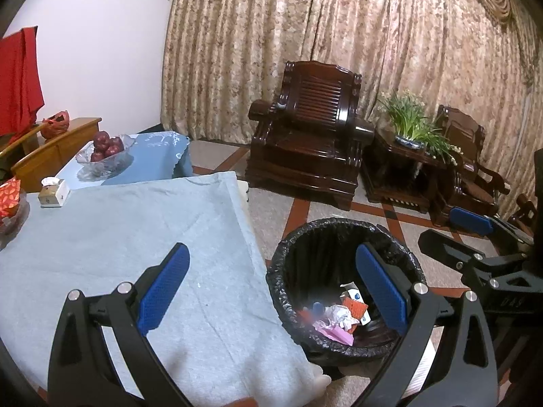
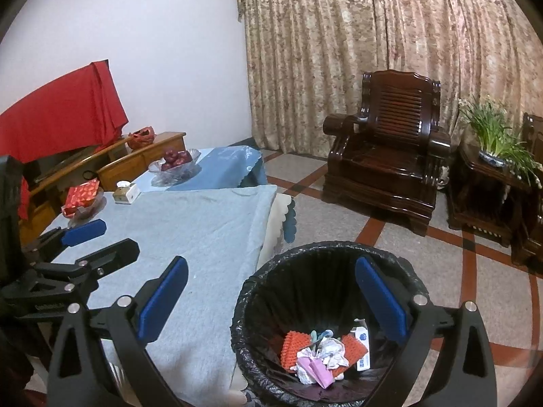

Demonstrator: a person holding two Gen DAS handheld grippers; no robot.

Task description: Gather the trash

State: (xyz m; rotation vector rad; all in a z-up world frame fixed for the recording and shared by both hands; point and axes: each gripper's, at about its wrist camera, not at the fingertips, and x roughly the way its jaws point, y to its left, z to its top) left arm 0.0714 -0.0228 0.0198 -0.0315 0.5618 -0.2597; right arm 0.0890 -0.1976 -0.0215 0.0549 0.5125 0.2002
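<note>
Trash (image 2: 322,352) lies at the bottom of the bin (image 2: 339,254), a round container lined with a black bag that stands on the tiled floor (image 2: 475,291) just beside the worktop (image 2: 203,230). Among the pieces are crumpled white paper, a pink scrap, orange textured packets and a small white-and-blue carton.

Both tools hang above this spot with nothing between their blue pads. The left tool (image 1: 271,291) is spread wide, one finger over the grey-blue cloth of the worktop and the other over the bin's mouth. The right tool (image 2: 271,298) is likewise released, straddling the worktop edge and the bin rim. Each shows in the other's view: the right tool at the right edge of the left wrist view, the left one at the left edge of the right wrist view.

Farther along the worktop sit a tissue box (image 2: 126,192), a glass bowl of red apples (image 2: 176,164) and a red patterned packet in a dish (image 2: 81,196). A dark wooden armchair (image 2: 387,149) stands before the patterned curtain (image 2: 390,40), with a potted plant (image 2: 495,135) on the side table next to it.
</note>
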